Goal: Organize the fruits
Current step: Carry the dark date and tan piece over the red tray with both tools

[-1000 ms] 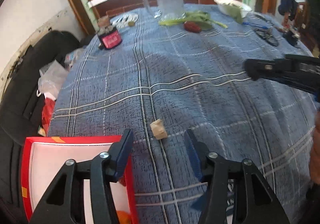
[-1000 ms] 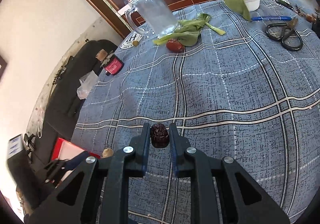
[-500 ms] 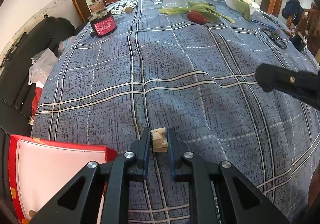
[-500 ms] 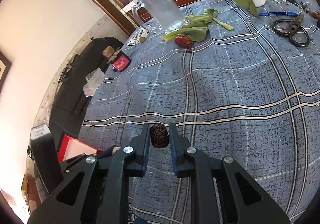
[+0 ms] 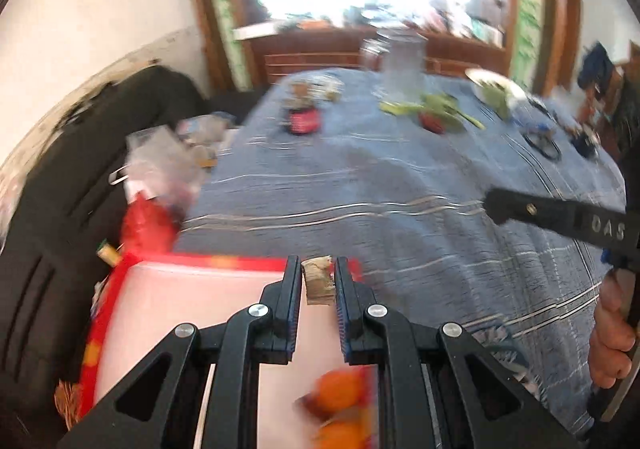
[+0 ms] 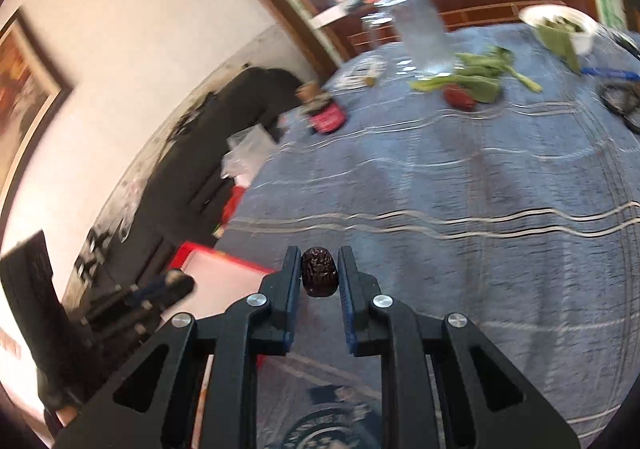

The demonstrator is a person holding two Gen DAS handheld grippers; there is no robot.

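While both views are smearing with motion, I am reading the scene like this:

Left gripper [image 5: 318, 285]: I am pinching a small tan chunk [image 5: 318, 286] between the fingertips, flat sides against the pads; it looks like a dried piece of fruit or peel, though I cannot tell exactly which.

Position of the chunk: it is hanging over the near corner of the red-rimmed box [image 5: 168, 261], just above its pale inside.

Box contents: orange fruits [image 5: 340, 385] are lying blurred in the near corner of the box, under my left fingers.

Right gripper [image 6: 319, 273]: I am clamping a dark wrinkled red date [image 6: 319, 272] at its waist, long axis upright.

Position of the date: it is hovering over the blue checked tablecloth [image 6: 480, 269], beside the box's right edge, not yet above the pale inside.

Handling of the chunk: I am judging it very light, dry and crumbly, so I am favouring a gentle squeeze on the broad faces.

Handling of the date: I am judging it light, leathery and slightly yielding, perhaps tacky; gripping across the middle looks safest.

Far from the box: a glass mug [image 6: 420, 37], green leaves [image 6: 476, 77] and another red fruit [image 6: 458, 97] are waiting at the table's far side.
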